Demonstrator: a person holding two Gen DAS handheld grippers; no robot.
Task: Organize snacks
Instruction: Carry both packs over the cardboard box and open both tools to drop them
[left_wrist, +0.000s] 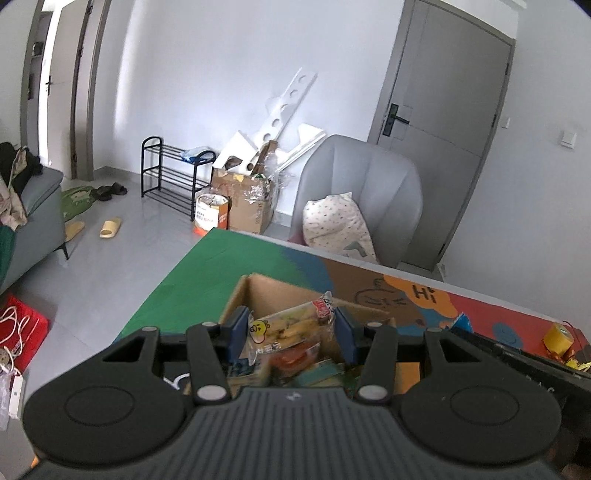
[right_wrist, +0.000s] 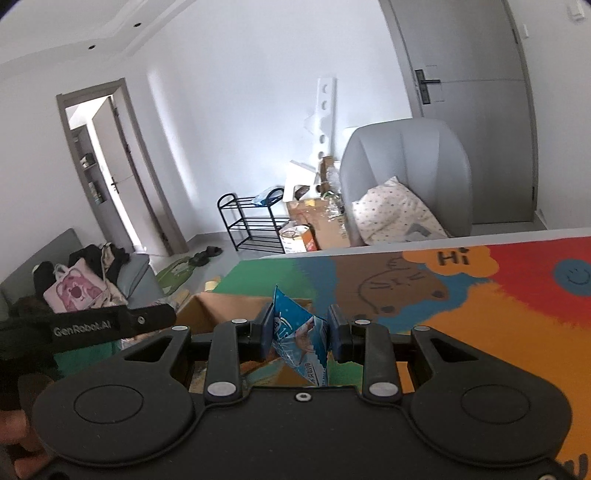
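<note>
**Two claws, each holding a snack packet over a cardboard box**

The left claw (left_wrist: 291, 328) is clamped on a yellow snack packet (left_wrist: 284, 326), which carries a cartoon face and a crimped red-and-white top seal. The packet hangs directly over an open cardboard box (left_wrist: 258, 291) that already has several other wrapped snacks lying inside. The box sits on a table (left_wrist: 207, 277) covered with a bright mat in green, blue, orange and red.

The right claw (right_wrist: 300, 330) is closed on a blue snack packet (right_wrist: 301, 339), pinched near its upper part so that the pointed top corner sticks up and the body droops below. It is held just beside the same box, above the mat, not yet over the opening.

Both packets look light, soft and crinkly, likely with slippery film and crushable contents. A grip on the flat sealed edge seems safest; squeezing the puffed middle could break what is inside.

In the right wrist view the left gripper's body sits at the left, near the box, and may crowd the opening. A yellow tape roll (left_wrist: 558, 338) lies at the table's far right. Beyond the table stand a grey armchair (left_wrist: 373, 192) with a spotted cushion and a black shoe rack (left_wrist: 173, 173).
</note>
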